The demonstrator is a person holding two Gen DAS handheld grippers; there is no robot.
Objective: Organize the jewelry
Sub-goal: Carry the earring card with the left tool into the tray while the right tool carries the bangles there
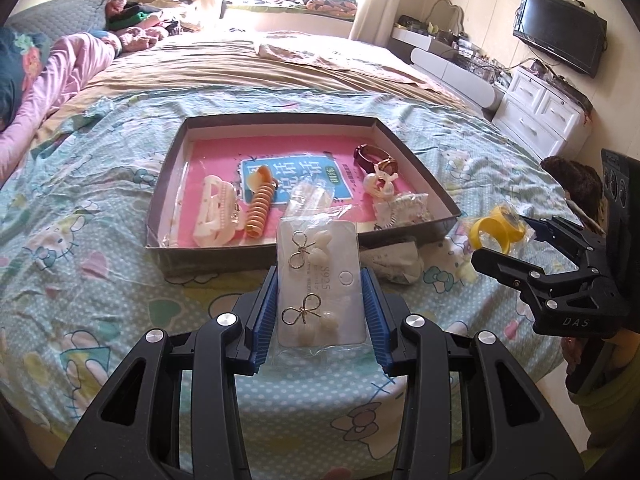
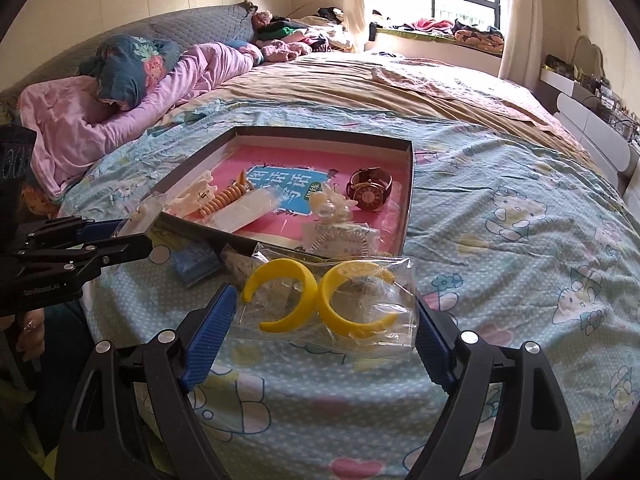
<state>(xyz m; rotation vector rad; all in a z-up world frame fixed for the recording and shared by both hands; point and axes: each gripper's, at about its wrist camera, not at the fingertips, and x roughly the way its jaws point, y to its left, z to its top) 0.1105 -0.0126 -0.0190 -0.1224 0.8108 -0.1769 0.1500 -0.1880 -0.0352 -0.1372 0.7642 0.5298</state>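
A shallow dark box (image 1: 420, 152) with a pink lining lies on the bed; it also shows in the right wrist view (image 2: 409, 184). In it are a white hair claw (image 1: 214, 212), an orange spiral tie (image 1: 260, 210), a brown watch (image 1: 376, 158) and small packets. My left gripper (image 1: 320, 292) is shut on a clear card of bow-and-pearl earrings (image 1: 320, 280), held just before the box's near wall. My right gripper (image 2: 326, 312) is shut on a clear bag of yellow hoop earrings (image 2: 320, 300), held near the box's near right corner.
A blue packet (image 2: 196, 264) and a white packet (image 1: 396, 260) lie on the Hello Kitty sheet (image 2: 520, 240) beside the box. Pink bedding (image 2: 120, 108) and pillows lie to the left. A white dresser (image 1: 540, 112) and TV (image 1: 560, 36) stand at right.
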